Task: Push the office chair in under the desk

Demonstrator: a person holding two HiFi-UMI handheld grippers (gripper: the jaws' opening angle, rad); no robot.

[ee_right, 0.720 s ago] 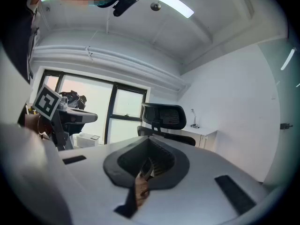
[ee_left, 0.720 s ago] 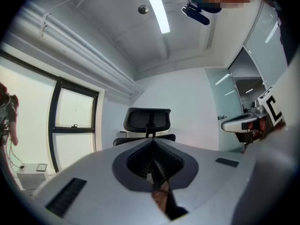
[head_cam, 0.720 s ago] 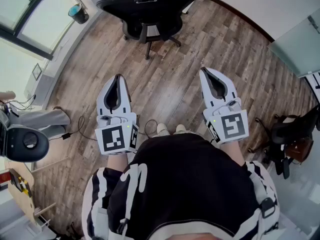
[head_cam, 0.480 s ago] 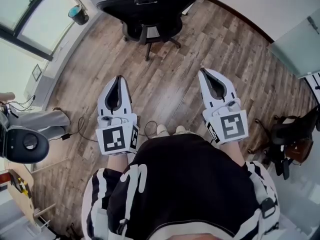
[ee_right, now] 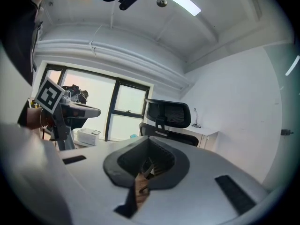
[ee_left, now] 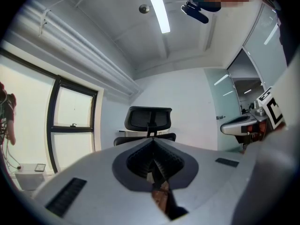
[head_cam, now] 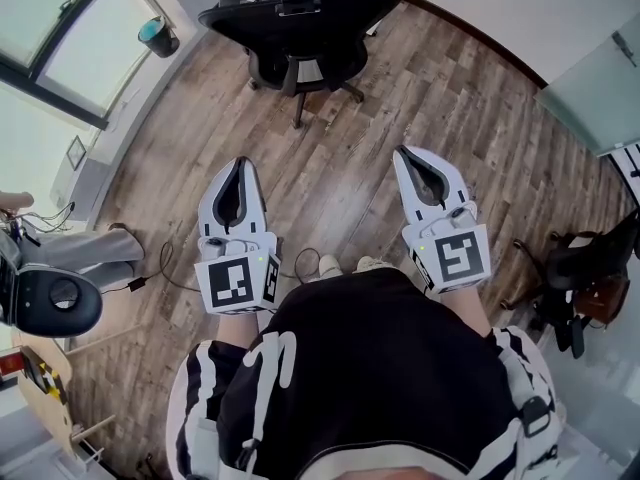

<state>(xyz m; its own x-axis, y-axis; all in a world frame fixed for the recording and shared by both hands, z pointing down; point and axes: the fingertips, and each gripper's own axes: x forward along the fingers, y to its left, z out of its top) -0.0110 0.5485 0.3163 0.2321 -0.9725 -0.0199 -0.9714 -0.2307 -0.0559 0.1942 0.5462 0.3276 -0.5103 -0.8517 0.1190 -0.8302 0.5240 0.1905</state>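
Slightly closer than a moment ago, the office chair [head_cam: 300,18] stands on the wood floor [head_cam: 340,178] well ahead of you, with the tabletop [ee_right: 205,136] behind it. Your left claw [head_cam: 238,162] and right claw [head_cam: 404,154] are closed tight and hold nothing.

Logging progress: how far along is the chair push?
Done: nothing yet; the chair stands out from the desk. In hand: left hand-held gripper and right hand-held gripper, both shut and empty, point at it across the floor. Left: reach it and push it in.
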